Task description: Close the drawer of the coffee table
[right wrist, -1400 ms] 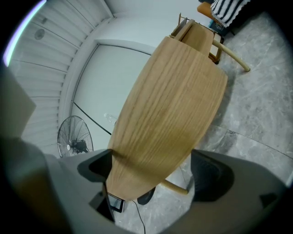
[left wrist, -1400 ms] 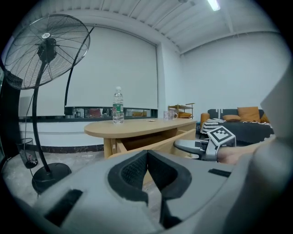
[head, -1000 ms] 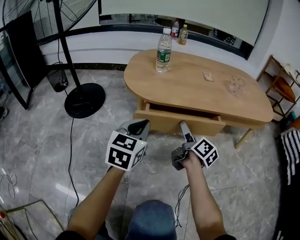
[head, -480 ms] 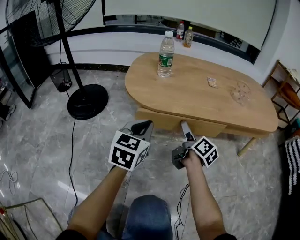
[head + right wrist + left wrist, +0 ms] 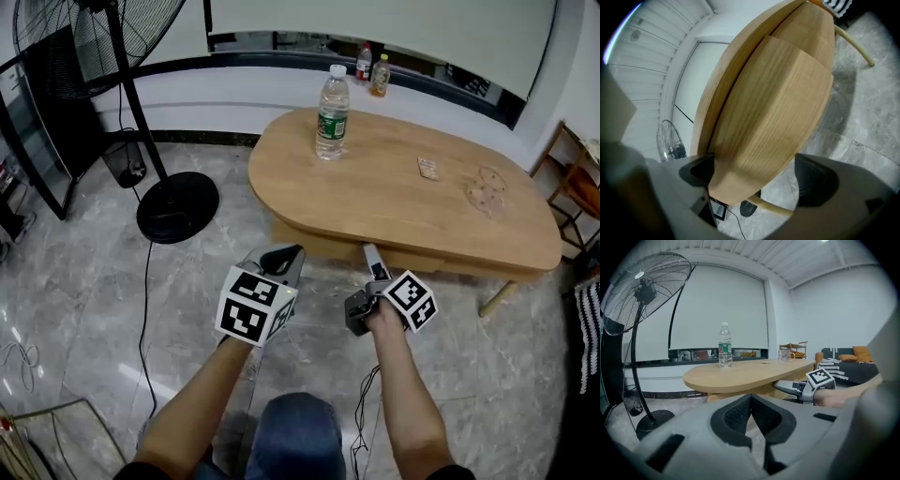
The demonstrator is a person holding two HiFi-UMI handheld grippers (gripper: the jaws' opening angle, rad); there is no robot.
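The oval wooden coffee table point(image 5: 403, 202) stands ahead of me. Its drawer front point(image 5: 323, 244) shows as a thin strip just under the tabletop's near edge. My right gripper point(image 5: 371, 251) is turned on its side with its tip against that drawer front. In the right gripper view the drawer front point(image 5: 773, 108) fills the frame between the wide-apart jaws of the right gripper point(image 5: 754, 173), which is open. My left gripper point(image 5: 286, 253) hovers to the left of it, short of the table, shut on nothing. In the left gripper view its pads point(image 5: 751, 404) meet.
A water bottle point(image 5: 331, 112), a small card point(image 5: 428, 169) and a clear glass point(image 5: 485, 187) sit on the tabletop. A standing fan's base point(image 5: 178, 208) and cable point(image 5: 145, 300) lie at the left. A shelf point(image 5: 577, 178) stands at the right, by a table leg point(image 5: 497, 298).
The drawer has slid in from well open to nearly flush under the tabletop, with the right gripper pressed to its front. The left gripper has barely moved.
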